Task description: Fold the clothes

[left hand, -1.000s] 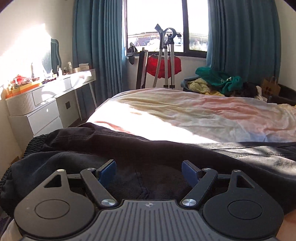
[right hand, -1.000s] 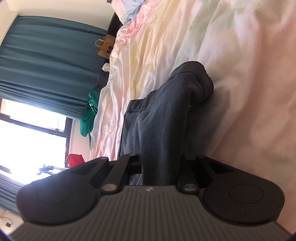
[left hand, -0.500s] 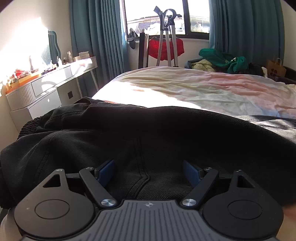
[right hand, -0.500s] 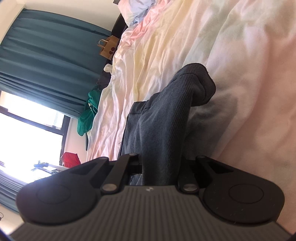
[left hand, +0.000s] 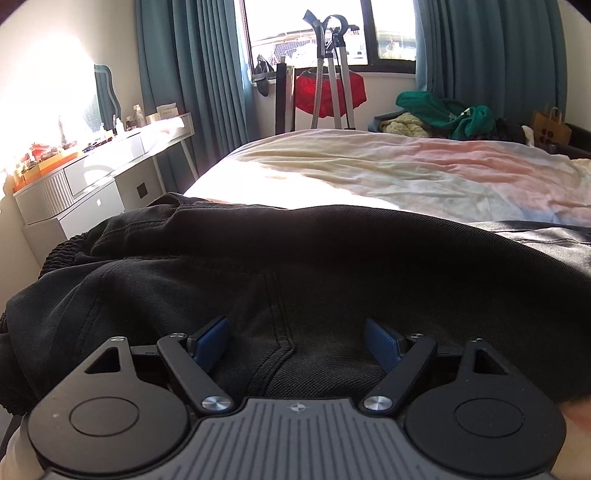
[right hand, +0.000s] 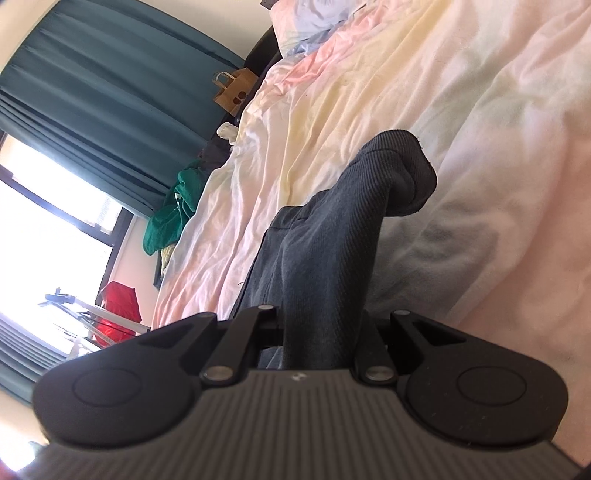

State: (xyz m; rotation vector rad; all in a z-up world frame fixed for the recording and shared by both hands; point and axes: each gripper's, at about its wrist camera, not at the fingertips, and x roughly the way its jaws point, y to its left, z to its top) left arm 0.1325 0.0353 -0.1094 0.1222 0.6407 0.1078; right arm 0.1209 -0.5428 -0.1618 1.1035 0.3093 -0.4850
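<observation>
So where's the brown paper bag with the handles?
In the left wrist view the paper bag stands at the far right, beyond the bed, next to the pile of green clothes in front of the teal curtain.

Trousers (left hand: 295, 266) lie on bed (left hand: 406, 173), near edge; counter (left hand: 110, 162) left of bed; window (left hand: 314, 33) behind.

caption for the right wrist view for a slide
Right gripper shut on dark grey ribbed garment, lifting it off pastel bedsheet.
</observation>
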